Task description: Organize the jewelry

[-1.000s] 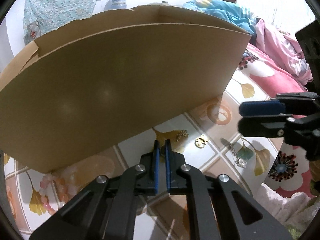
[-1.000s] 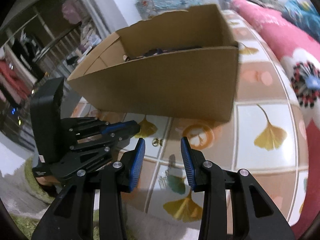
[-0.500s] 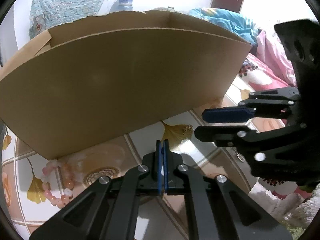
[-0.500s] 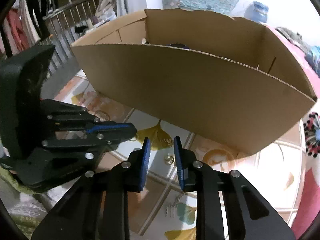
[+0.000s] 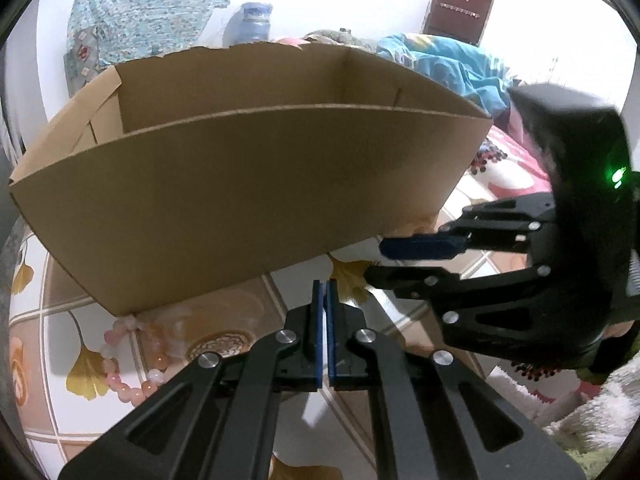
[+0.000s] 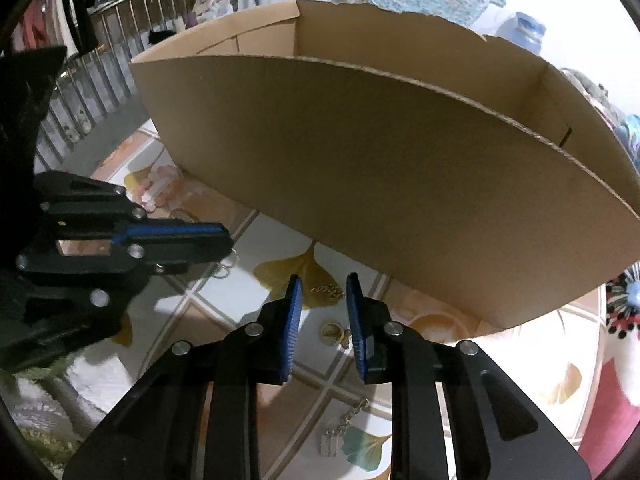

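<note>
A large open cardboard box (image 5: pixel 248 200) (image 6: pixel 380 184) stands on the tiled, leaf-patterned surface. In front of it lie a small gold chain (image 6: pixel 328 291), a gold ring-like piece (image 6: pixel 335 334) and a silver chain with a pendant (image 6: pixel 340 428). My right gripper (image 6: pixel 323 282) (image 5: pixel 374 258) hangs just over the gold chain. Its jaws are closing, the chain shows between the tips, and the pads do not press on it. My left gripper (image 5: pixel 324 290) (image 6: pixel 226 240) is shut to the left of it, with nothing seen between its pads. A pink bead bracelet (image 5: pixel 128 364) (image 6: pixel 160 188) lies at the box's left corner.
A thin pale loop (image 6: pixel 224 270) lies below the left gripper's tip; whether it hangs from the gripper I cannot tell. Pink and blue bedding (image 5: pixel 452 64) lies behind the box, a fluffy rug (image 5: pixel 592 420) at the near edge, a metal railing (image 6: pixel 100 76) at the far left.
My right gripper swung left to the gold chain in front of the box and its jaws narrowed. My left gripper closed its last gap and lifted slightly, so more of the box's inside shows.
</note>
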Demonstrator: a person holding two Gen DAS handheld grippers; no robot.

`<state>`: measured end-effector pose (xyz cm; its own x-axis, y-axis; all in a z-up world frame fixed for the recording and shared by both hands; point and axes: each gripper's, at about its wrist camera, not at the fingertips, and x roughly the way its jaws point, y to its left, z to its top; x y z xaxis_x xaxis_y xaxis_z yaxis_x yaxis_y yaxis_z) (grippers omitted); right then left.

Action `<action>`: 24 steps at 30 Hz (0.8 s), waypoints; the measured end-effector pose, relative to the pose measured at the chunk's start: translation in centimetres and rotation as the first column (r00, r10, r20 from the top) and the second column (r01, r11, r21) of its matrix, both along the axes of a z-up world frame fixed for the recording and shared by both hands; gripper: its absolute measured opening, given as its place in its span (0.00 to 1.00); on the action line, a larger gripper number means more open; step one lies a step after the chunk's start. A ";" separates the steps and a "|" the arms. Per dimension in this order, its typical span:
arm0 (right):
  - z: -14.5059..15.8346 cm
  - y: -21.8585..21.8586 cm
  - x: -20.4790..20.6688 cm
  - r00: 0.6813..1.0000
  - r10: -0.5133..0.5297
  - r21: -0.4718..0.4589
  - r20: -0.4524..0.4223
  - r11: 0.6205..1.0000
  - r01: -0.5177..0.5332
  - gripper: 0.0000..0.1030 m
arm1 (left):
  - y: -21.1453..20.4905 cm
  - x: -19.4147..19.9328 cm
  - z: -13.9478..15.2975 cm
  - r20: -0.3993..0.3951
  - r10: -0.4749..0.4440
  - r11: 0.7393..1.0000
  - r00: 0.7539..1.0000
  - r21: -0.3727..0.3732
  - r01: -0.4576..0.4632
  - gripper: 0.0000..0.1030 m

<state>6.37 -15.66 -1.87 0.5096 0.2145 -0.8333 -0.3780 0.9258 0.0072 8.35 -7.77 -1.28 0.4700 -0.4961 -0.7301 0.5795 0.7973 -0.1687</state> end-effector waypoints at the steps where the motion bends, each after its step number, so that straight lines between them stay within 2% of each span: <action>1: -0.1 0.1 0.1 1.000 0.001 -0.004 -0.004 1.000 -0.001 0.14 | 0.1 0.0 0.1 0.001 0.002 1.000 1.000 -0.003 -0.002 0.01; 4: -0.5 0.1 0.3 1.000 0.003 -0.005 -0.008 1.000 -0.003 0.09 | 0.4 -0.1 0.3 0.000 0.007 1.000 1.000 -0.009 -0.007 0.01; 5: -0.5 0.1 0.4 1.000 0.001 -0.005 -0.009 1.000 -0.001 0.03 | 0.5 -0.1 0.4 -0.002 0.010 1.000 1.000 -0.014 -0.010 0.01; 12: 0.2 -1.6 0.4 0.999 -0.030 0.079 -0.031 0.996 0.032 0.01 | 1.1 -0.6 1.3 0.013 0.015 1.000 1.000 -0.026 -0.014 0.01; 19: 3.7 -3.3 -0.9 0.998 -0.053 0.163 0.018 0.985 0.050 0.01 | 2.3 -1.6 3.8 0.044 0.019 0.998 0.999 -0.056 -0.017 0.01; 24: 7.6 -3.8 -1.9 0.996 -0.050 0.256 0.073 0.966 0.029 0.00 | 3.3 -2.4 7.4 0.114 0.001 0.995 0.994 -0.101 0.010 0.01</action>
